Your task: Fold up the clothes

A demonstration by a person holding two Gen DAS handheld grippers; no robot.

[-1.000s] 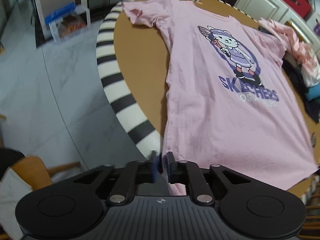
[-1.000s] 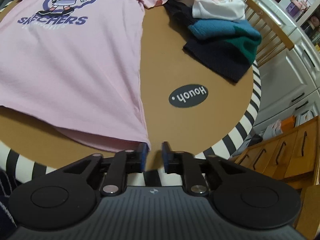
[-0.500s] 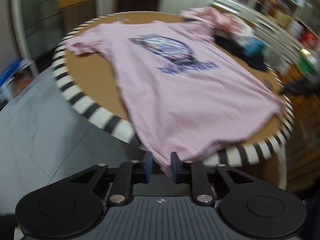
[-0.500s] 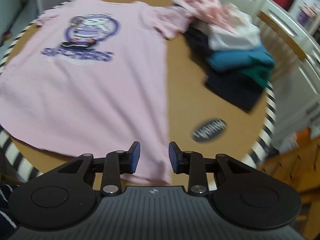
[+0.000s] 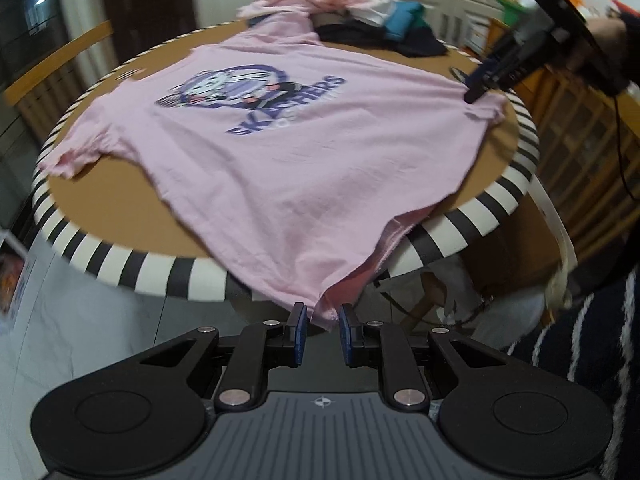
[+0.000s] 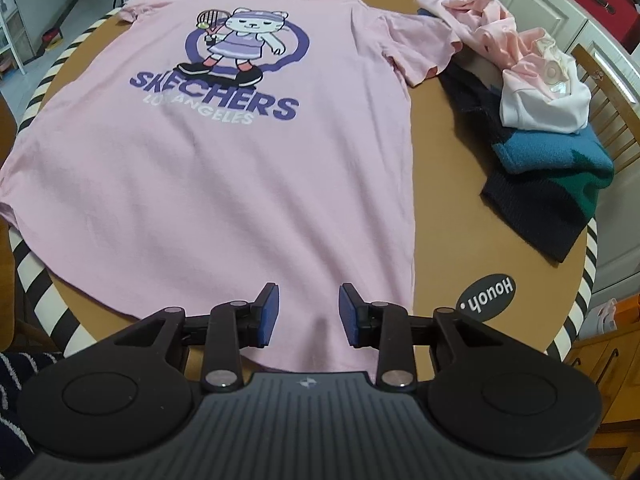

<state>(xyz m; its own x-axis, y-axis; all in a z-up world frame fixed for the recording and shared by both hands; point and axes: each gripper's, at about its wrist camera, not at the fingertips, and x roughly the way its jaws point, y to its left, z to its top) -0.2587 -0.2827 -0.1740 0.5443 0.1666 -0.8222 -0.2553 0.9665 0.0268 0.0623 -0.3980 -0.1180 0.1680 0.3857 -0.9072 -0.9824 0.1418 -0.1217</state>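
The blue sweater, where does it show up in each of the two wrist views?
Left wrist view: the blue sweater lies near the top, right of centre, at the table's far side in the clothes pile.
Right wrist view: it lies at the right edge, mid-height, under the white garment.
Shared landmark: the purple print on the pink T-shirt.

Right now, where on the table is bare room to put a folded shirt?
Bare wood lies between the pink T-shirt and the clothes pile, around the black sticker. The pile crowds the table's far right.
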